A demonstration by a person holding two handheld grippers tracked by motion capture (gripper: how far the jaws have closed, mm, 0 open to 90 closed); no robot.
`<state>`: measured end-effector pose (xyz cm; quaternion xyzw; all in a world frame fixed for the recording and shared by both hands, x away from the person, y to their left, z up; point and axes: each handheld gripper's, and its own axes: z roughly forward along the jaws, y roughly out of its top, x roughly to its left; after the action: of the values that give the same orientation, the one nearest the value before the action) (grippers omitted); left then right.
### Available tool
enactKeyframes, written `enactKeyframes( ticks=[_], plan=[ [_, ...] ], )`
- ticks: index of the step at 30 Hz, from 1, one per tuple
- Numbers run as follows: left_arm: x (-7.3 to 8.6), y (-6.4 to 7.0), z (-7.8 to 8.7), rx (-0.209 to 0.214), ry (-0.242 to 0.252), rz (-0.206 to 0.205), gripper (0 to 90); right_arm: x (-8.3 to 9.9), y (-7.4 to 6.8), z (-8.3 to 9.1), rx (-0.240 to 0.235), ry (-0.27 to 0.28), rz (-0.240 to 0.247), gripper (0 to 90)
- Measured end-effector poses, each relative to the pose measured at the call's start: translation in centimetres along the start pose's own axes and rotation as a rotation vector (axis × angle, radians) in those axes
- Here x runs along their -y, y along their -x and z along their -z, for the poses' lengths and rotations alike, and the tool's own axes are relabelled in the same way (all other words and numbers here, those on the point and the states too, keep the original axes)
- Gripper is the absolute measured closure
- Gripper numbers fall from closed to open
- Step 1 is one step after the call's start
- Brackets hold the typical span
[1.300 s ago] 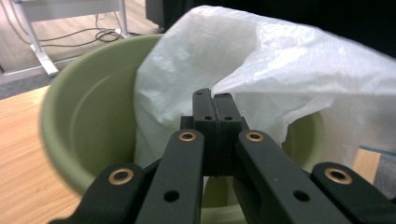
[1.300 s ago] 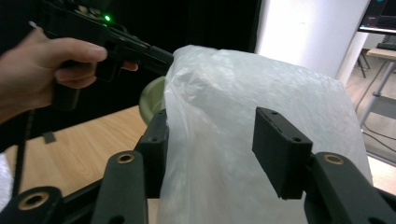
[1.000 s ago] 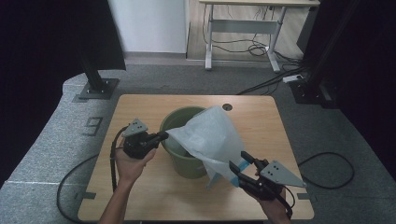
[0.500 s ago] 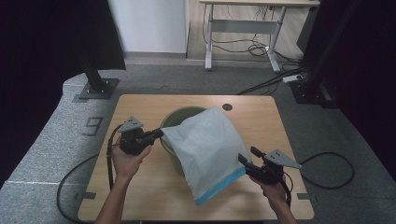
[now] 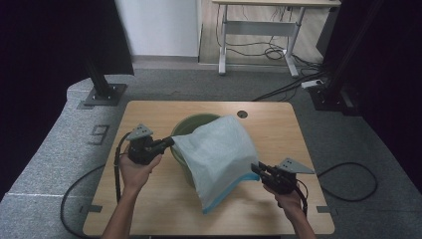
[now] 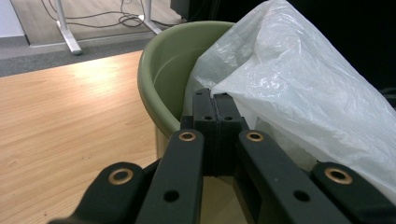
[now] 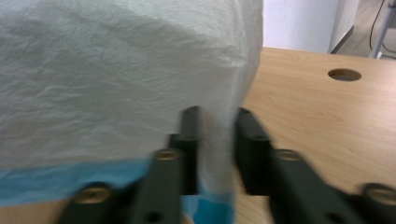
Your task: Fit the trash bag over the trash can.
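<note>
Stretching bag (image 5: 219, 154) over bin (image 5: 191, 130): thin, limp, slippery film. Left claw (image 5: 167, 143) clamped on hem; right claw (image 5: 256, 170) parted around edge. Grip hem.

Open tabletop (image 5: 149, 209) left and front of the green bin (image 5: 185, 128); white bag (image 5: 219, 154) draped across its mouth.

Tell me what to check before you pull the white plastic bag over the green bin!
1. Left gripper shut on the white plastic bag: ok.
2. Right gripper closed on the bag's edge: not ok, jaws stand apart around it.
3. Round green plastic bin upright on the wooden table: ok.
4. Bag mouth open over the rim: cannot tell.
5. Bin inside empty: cannot tell.
</note>
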<state>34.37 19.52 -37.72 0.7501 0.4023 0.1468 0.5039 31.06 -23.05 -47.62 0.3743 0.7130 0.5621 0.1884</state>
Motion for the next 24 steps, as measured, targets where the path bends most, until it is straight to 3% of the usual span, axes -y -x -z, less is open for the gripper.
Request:
enactKeyframes(
  ticks=[1, 6, 9, 14, 17, 21, 24],
  plan=[
    [0.0, 0.0, -0.1, 0.001, -0.001, -0.001, 89.8, -0.2, -0.1, 0.1, 0.005, 0.001, 0.010, 88.5],
    [0.0, 0.5, -0.4, 0.013, -0.005, -0.010, 89.7, -1.9, -0.7, 1.9, 0.037, 0.074, 0.022, 88.7],
    [-0.2, 0.9, -0.8, 0.024, -0.003, -0.015, 88.8, -3.9, -1.2, 3.6, 0.042, 0.151, 0.025, 88.7],
    [-0.6, 1.9, -2.0, 0.057, -0.019, -0.039, 85.4, -7.5, -2.1, 5.2, 0.057, 0.231, 0.054, 88.7],
    [-0.7, 2.4, -2.3, 0.067, -0.024, -0.075, 76.7, -9.5, -2.2, 5.8, 0.066, 0.269, 0.053, 88.7],
    [-0.6, 2.1, -1.4, 0.089, -0.020, -0.078, 62.3, -10.7, -2.2, 5.9, 0.072, 0.279, 0.061, 88.7],
    [-0.6, 1.4, 0.3, 0.114, 0.009, -0.070, 58.5, -10.7, -2.1, 5.8, 0.084, 0.258, 0.063, 88.7]
  ],
)
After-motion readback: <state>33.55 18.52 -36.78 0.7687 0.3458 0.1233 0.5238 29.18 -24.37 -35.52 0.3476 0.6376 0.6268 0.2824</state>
